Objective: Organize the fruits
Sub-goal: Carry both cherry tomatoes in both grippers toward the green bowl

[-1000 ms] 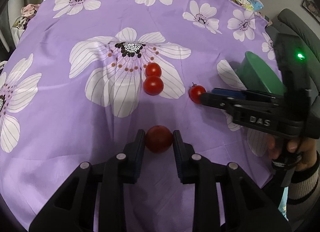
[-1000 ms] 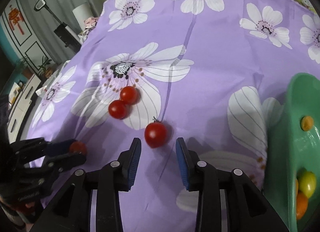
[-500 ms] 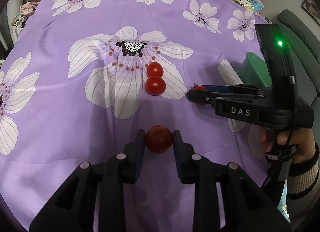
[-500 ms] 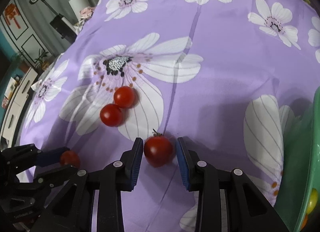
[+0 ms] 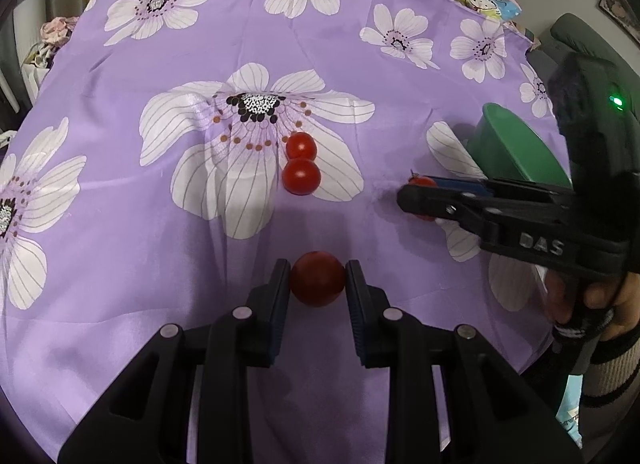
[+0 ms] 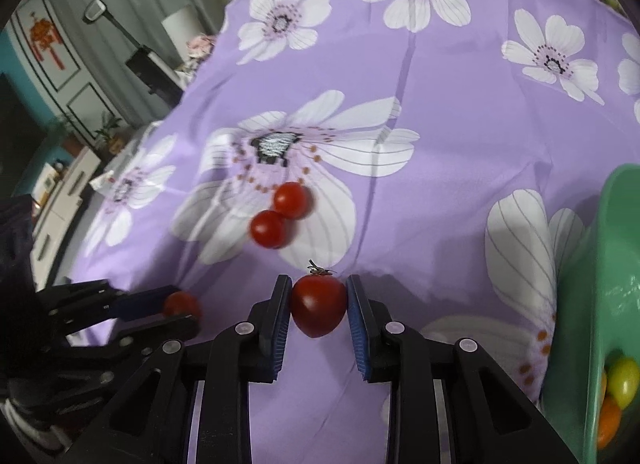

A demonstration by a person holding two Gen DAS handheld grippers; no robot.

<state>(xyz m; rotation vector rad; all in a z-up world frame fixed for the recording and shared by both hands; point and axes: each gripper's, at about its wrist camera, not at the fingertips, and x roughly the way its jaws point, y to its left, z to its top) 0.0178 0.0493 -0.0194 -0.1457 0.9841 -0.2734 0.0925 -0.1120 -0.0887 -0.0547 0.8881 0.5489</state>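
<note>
Tomatoes are being gathered: the left gripper [image 5: 318, 280] is clamping a round tomato [image 5: 317, 278], the right gripper [image 6: 318, 304] a stemmed tomato [image 6: 318, 306]. Two loose tomatoes [image 6: 280, 214] are lying farther off. Next, probably carrying both to the green bowl [image 6: 600, 284] at right.

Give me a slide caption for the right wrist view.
Right gripper clamps a stemmed red tomato above the purple floral cloth, green bowl alongside.
</note>
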